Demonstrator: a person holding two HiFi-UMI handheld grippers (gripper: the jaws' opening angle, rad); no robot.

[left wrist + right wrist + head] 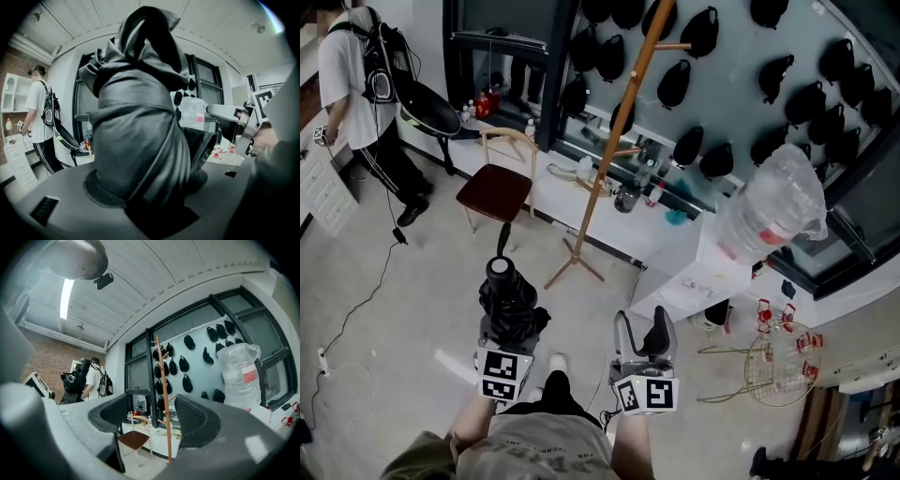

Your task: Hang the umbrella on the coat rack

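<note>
A folded black umbrella point(502, 281) stands between the jaws of my left gripper point(508, 323), which is shut on it. In the left gripper view the umbrella's creased fabric point(140, 117) fills the middle and hides most of the left gripper point(150, 176). The wooden coat rack point(614, 141) stands ahead on its splayed feet, apart from both grippers. My right gripper point(642, 328) is open and holds nothing. Between the right gripper's point(154, 416) dark pads point(197, 420), the coat rack pole point(164, 394) shows in the distance.
A wooden chair point(495, 187) with a dark red seat stands left of the rack. Behind the rack runs a white counter point(675, 253) under a wall of black caps. A plastic-wrapped bundle point(773, 202) and a wire basket point(783, 361) are at right. A person point(356, 84) stands far left.
</note>
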